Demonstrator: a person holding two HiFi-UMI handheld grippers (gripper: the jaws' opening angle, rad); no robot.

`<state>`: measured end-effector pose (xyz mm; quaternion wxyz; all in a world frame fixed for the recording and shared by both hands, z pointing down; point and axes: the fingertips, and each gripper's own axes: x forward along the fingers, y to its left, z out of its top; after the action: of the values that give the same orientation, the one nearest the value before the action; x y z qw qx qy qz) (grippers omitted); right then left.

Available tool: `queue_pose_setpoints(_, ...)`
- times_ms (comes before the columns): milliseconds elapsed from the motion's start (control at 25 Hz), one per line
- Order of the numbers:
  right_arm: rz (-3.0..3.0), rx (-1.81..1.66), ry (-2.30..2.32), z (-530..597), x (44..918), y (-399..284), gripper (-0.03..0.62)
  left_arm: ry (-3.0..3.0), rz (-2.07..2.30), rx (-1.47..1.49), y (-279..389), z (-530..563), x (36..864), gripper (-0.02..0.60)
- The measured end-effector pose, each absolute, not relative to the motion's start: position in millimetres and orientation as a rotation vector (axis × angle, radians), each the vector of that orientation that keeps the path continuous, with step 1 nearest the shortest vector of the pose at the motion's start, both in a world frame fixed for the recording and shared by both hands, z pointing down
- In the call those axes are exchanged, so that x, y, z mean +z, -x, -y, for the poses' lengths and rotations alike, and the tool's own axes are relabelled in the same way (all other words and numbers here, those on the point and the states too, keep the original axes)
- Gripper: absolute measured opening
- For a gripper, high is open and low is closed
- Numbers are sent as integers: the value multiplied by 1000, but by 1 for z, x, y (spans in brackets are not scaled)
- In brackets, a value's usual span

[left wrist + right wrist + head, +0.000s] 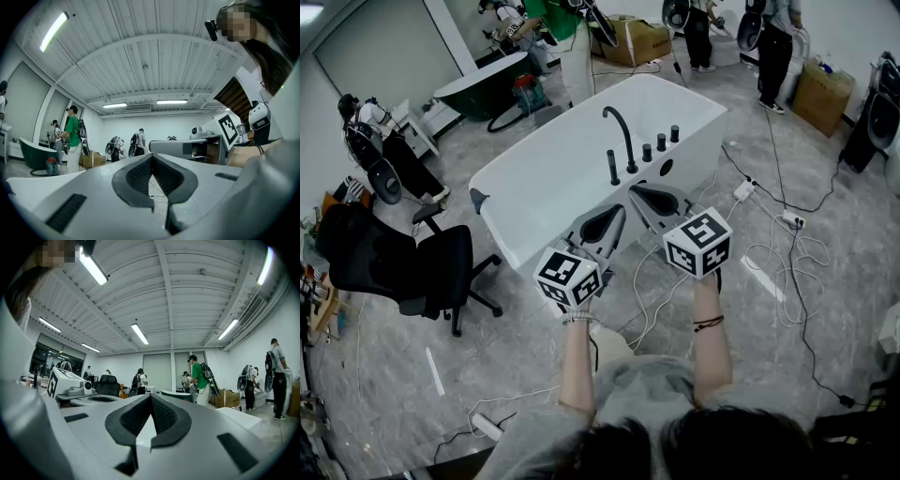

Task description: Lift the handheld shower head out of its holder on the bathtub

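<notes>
The white bathtub (534, 178) stands on the floor in front of me in the head view. On its near rim the black handheld shower head (613, 168) stands upright in its holder, beside the curved black faucet (622, 137) and three black knobs (661, 142). My left gripper (621, 212) is shut and empty, level, just short of the rim below the shower head. My right gripper (636, 191) is also shut and empty, close to the rim and slightly right of the shower head. The left gripper (151, 157) and right gripper (151, 396) show their tips meeting, with nothing between them.
A black office chair (412, 267) stands left of the tub. White and black cables (787, 258) and a power strip (743, 190) lie on the floor to the right. Cardboard boxes (821, 96), a dark green tub (478, 89) and several people are at the far side.
</notes>
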<state>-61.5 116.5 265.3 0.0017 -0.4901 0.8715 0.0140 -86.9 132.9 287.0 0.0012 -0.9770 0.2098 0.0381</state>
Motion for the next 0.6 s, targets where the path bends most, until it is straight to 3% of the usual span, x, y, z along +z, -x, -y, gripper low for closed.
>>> queue_pose_setpoints(600,-2685,-68,1582,-98,291,51,2,3096,-776,49,100,-120,314,5)
